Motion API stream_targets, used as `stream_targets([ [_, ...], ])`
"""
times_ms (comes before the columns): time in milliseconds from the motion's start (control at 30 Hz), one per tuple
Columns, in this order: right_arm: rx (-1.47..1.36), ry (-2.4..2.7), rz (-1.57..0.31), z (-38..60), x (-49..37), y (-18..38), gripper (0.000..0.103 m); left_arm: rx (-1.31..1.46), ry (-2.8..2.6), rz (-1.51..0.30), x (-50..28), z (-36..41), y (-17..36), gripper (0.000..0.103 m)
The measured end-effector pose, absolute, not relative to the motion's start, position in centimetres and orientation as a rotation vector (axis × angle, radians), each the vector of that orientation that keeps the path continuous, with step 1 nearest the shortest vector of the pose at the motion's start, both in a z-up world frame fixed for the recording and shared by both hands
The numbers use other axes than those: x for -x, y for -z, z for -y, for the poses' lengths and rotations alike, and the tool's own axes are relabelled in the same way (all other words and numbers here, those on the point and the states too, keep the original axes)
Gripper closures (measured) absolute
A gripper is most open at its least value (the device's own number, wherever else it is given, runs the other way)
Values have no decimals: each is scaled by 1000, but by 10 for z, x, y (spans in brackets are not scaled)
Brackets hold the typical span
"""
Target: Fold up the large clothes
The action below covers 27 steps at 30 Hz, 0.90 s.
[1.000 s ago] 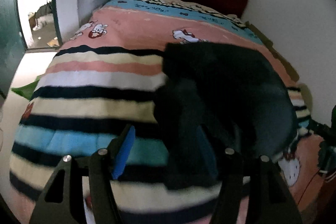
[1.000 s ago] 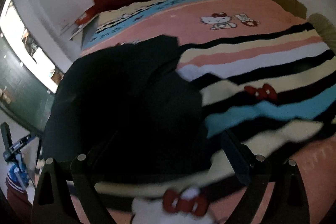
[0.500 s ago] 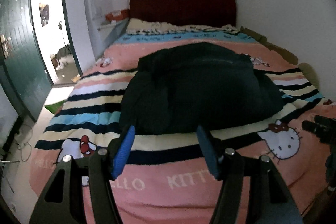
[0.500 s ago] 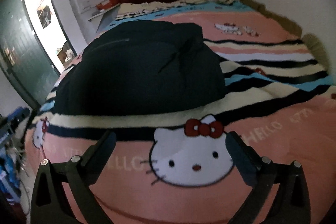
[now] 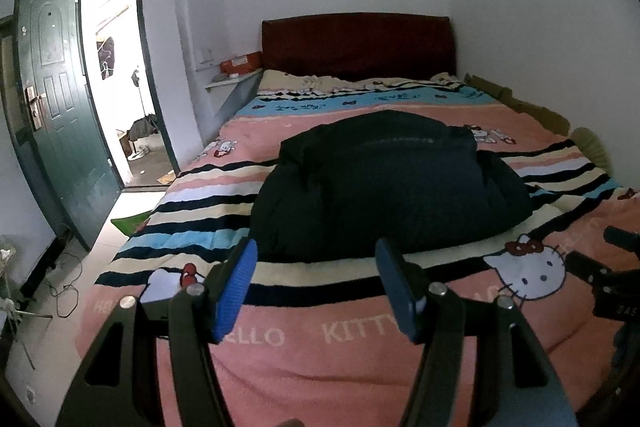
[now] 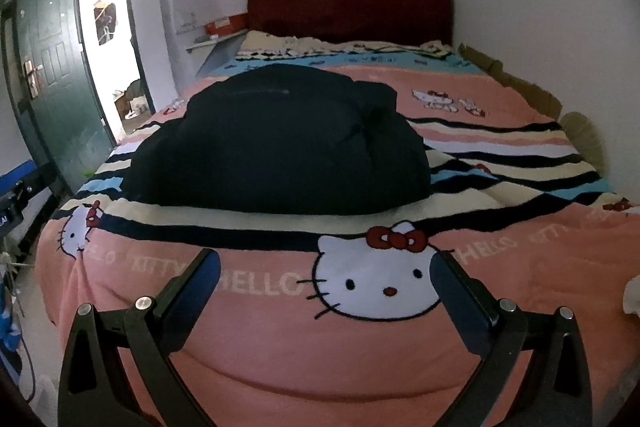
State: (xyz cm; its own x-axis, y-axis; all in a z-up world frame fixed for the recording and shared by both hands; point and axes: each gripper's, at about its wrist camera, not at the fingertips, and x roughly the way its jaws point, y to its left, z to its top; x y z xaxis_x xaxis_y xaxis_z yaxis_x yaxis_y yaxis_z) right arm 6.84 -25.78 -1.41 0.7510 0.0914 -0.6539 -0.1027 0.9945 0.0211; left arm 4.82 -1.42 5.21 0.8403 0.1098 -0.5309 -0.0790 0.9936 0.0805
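Note:
A dark puffy garment [image 5: 384, 183] lies in a folded bundle in the middle of the bed, also in the right wrist view [image 6: 280, 143]. My left gripper [image 5: 316, 259] is open and empty, held over the foot of the bed, short of the garment. My right gripper [image 6: 326, 267] is open and empty, also over the foot of the bed, apart from the garment. Part of the right gripper shows at the right edge of the left wrist view [image 5: 612, 279].
The bed has a pink and striped Hello Kitty blanket [image 6: 376, 291] and a dark red headboard [image 5: 356, 43]. A green door [image 5: 52, 99] stands open at the left. Cables lie on the floor [image 5: 60, 291]. A wall runs along the bed's right side.
Both grippers have pulled back from the garment toward the foot of the bed and risen. The garment, close under them before, now lies well ahead, left on the bed.

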Motion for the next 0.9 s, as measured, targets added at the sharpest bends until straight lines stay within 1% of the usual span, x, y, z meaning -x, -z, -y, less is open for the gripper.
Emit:
stream_targets([
  [433,-9,-52,-699,274,-63,24,1,-56,-78,-566,-48,20,-43,43],
  [900,-2,-3,-730,289,-76,45,1,-52,-66,-628,-71,21,-14,43],
])
